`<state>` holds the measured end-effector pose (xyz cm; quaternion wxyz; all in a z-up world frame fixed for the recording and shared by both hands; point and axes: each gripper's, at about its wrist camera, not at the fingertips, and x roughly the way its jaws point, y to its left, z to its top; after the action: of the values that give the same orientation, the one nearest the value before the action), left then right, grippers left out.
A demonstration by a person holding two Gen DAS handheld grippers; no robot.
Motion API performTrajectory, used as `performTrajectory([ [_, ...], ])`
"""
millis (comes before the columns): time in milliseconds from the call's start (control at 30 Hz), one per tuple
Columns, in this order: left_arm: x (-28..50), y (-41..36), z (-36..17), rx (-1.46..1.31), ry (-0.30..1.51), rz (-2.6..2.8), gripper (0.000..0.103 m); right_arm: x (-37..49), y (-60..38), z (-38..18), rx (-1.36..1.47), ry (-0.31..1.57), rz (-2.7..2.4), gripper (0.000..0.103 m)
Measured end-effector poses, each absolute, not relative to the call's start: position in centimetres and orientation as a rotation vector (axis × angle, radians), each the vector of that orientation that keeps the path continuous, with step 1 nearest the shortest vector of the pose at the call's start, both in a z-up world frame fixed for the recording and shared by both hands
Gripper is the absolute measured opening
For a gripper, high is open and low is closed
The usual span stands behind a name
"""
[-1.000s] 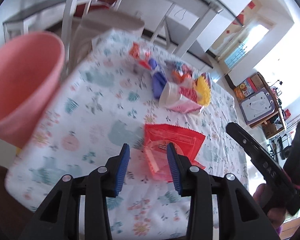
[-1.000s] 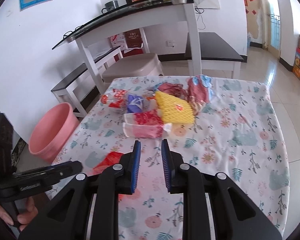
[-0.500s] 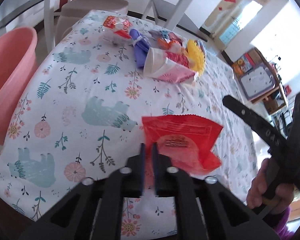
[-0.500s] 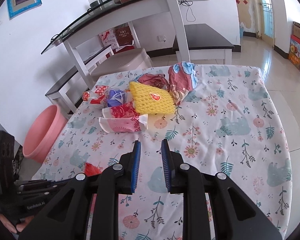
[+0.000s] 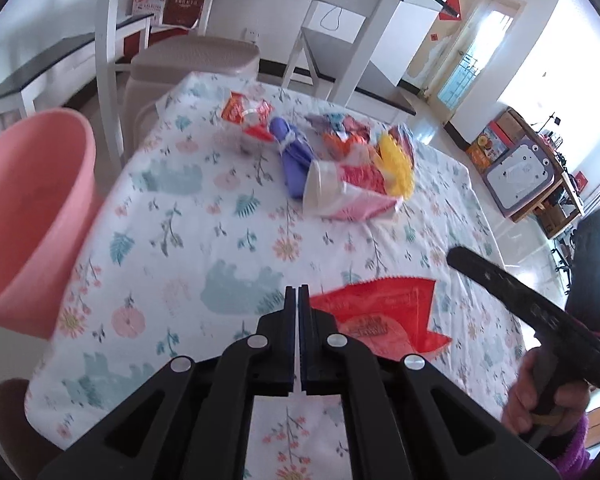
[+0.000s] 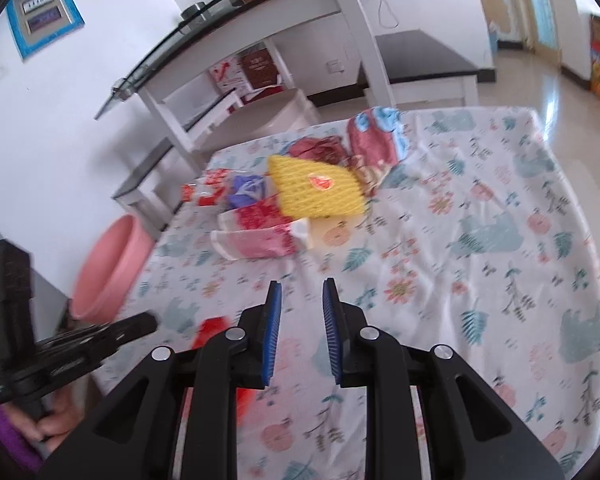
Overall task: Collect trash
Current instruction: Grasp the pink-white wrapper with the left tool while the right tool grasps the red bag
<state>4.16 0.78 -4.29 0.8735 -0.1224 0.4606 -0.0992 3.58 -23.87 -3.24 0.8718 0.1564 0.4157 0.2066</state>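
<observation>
A table covered with a white floral cloth (image 5: 204, 216) printed with teal bears and pink flowers is seen from two gripper cameras.

In the left wrist view, the left gripper (image 5: 298, 300) is seen with its blue-padded jaws pressed fully together near the table's near edge. A red plastic wrapper (image 5: 384, 312) lies just to the right of the closed tips, partly hidden behind the right finger. Whether a corner of the wrapper is pinched between the pads cannot be told, since no red shows in the slit between them. A pink plastic bucket (image 5: 28, 216) is seen at the left, beside the table edge and off the cloth.

Further back on the cloth, a loose heap of trash is gathered: a yellow foam fruit net (image 6: 316, 192), a purple wrapper (image 5: 294, 160), a pink and white bag (image 5: 348, 192) and a small red and white packet (image 5: 246, 114), all touching or overlapping.

In the right wrist view, the right gripper (image 6: 300, 308) is held over bare cloth with its jaws parted by a narrow gap, and nothing is between them. The heap lies beyond its tips, apart from them. At the lower left of that view the left gripper is seen in a hand (image 6: 56, 416) with a purple sleeve.
</observation>
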Motion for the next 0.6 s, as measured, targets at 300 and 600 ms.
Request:
performTrajectory([
  [300, 6.3, -1.0, -1.8, -0.15, 0.843, -0.273, 0.036, 3.0, -21.9, -4.0, 0.368, 0.928, 0.568, 0.042],
  [600, 10.2, -4.3, -2.8, 0.038, 0.838, -0.357, 0.038, 2.7, -19.7, -5.4, 0.265, 1.005, 0.597, 0.017],
])
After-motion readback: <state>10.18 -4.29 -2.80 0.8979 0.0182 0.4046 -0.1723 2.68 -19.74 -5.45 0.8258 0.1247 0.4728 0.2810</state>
